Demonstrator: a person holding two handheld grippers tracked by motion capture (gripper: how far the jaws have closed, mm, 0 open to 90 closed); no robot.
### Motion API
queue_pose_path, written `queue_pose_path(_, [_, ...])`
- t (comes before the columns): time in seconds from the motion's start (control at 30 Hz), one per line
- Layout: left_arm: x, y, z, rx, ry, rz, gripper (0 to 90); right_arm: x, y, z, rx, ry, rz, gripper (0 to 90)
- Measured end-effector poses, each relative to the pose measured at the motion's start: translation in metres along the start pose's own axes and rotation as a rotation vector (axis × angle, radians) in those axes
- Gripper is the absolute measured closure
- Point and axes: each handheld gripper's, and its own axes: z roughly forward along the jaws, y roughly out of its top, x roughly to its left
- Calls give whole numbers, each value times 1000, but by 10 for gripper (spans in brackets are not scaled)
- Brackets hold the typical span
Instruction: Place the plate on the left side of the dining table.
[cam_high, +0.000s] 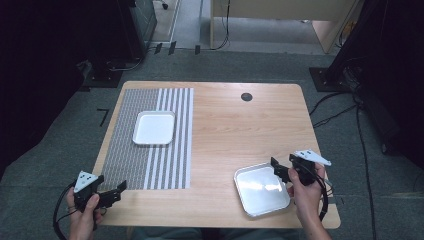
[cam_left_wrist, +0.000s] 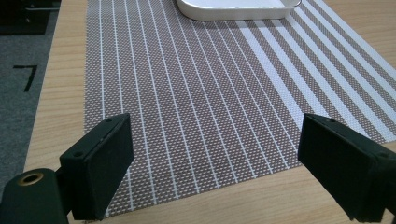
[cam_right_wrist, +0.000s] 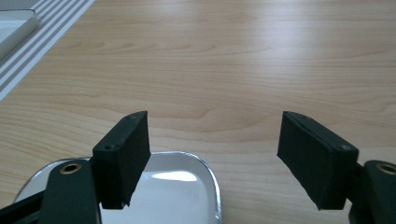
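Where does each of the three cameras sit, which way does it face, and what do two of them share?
High view: above the person's side, looking forward and down on the table; both hands hold the left tongs and right tongs.
Left gripper view: rides the left tongs, looking over the striped mat at the white tray; open jaws show.
Right gripper view: rides the right tongs, over the metal tray; open jaws show.
Shared: both gripper views show the mat and white tray.
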Motion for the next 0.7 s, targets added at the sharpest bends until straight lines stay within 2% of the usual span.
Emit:
queue_pose_path(0.07, [1, -1, 0, 0, 3, 1, 104, -3, -1, -1, 0, -5, 4, 257])
queue_pose_path(0.3, [7, -6, 2, 7, 19, -4, 103, -29, -13, -13, 7, -59, 20, 257])
queue_pose_path(0.4, [10, -8, 2, 17, 31, 4, 103, -35, -17, -16, 11, -76, 21, 258])
queue_pose_path(0.43, [13, -10, 2, 20, 39, 9, 103, -41, -22, -18, 16, -87, 25, 258])
queue_pose_path(0.53, [15, -11, 2, 23, 45, 4, 103, -47, -26, -20, 21, -100, 28, 258])
queue_pose_path(0.6, [19, -13, 2, 25, 55, 1, 103, -56, -32, -24, 25, -118, 38, 258])
queue_pose_path(0.7, [21, -14, 2, 28, 73, 8, 103, -64, -37, -27, 31, -148, 28, 258])
